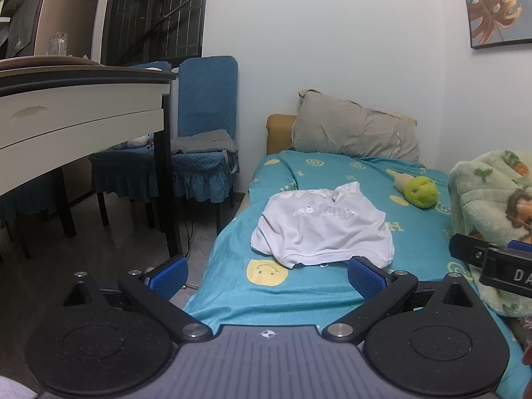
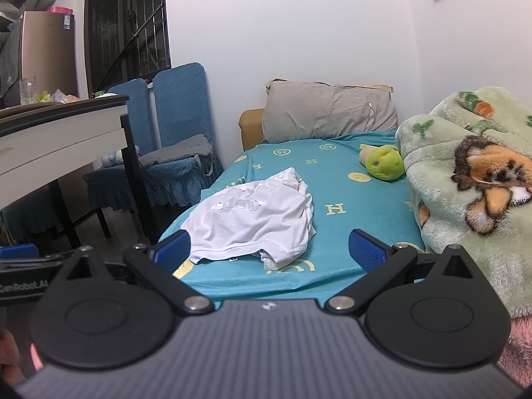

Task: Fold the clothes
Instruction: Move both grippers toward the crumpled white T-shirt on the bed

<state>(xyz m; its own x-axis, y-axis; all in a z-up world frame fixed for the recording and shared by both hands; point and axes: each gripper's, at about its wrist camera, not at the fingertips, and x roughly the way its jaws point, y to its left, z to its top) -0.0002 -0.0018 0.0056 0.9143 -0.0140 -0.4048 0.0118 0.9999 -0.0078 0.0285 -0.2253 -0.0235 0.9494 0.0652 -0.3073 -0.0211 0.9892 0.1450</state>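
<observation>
Left wrist view looks level along the bed (image 1: 299,296), and the left gripper (image 1: 267,274) hangs low over the near end of the mattress with its two blue pads (image 1: 364,276) spread wide and nothing between them. One white shirt (image 1: 319,229) lies crumpled in a loose heap on the teal sheet just ahead of the pads, apart from them. At the right edge of this view the side of the right gripper (image 1: 498,262) shows, level with the left one.

Right wrist view gives the same low, forward pose: the right gripper (image 2: 269,251) is held above the foot of the bed (image 2: 349,266), its fingers (image 2: 365,249) also wide apart and gripping nothing. The shirt (image 2: 256,219) sits ahead and slightly left of its middle, the near hem close to the left pad; whether they touch I cannot tell. The left gripper (image 2: 20,266) peeks in at the left edge.

Counted on the bed: one shirt, one grey pillow (image 2: 329,113) at the head, one green soft toy (image 2: 384,163) beside one fleece blanket (image 2: 465,179) on the right. Beside the bed stand two blue-covered chairs (image 2: 179,123) and one white table (image 2: 60,139).
</observation>
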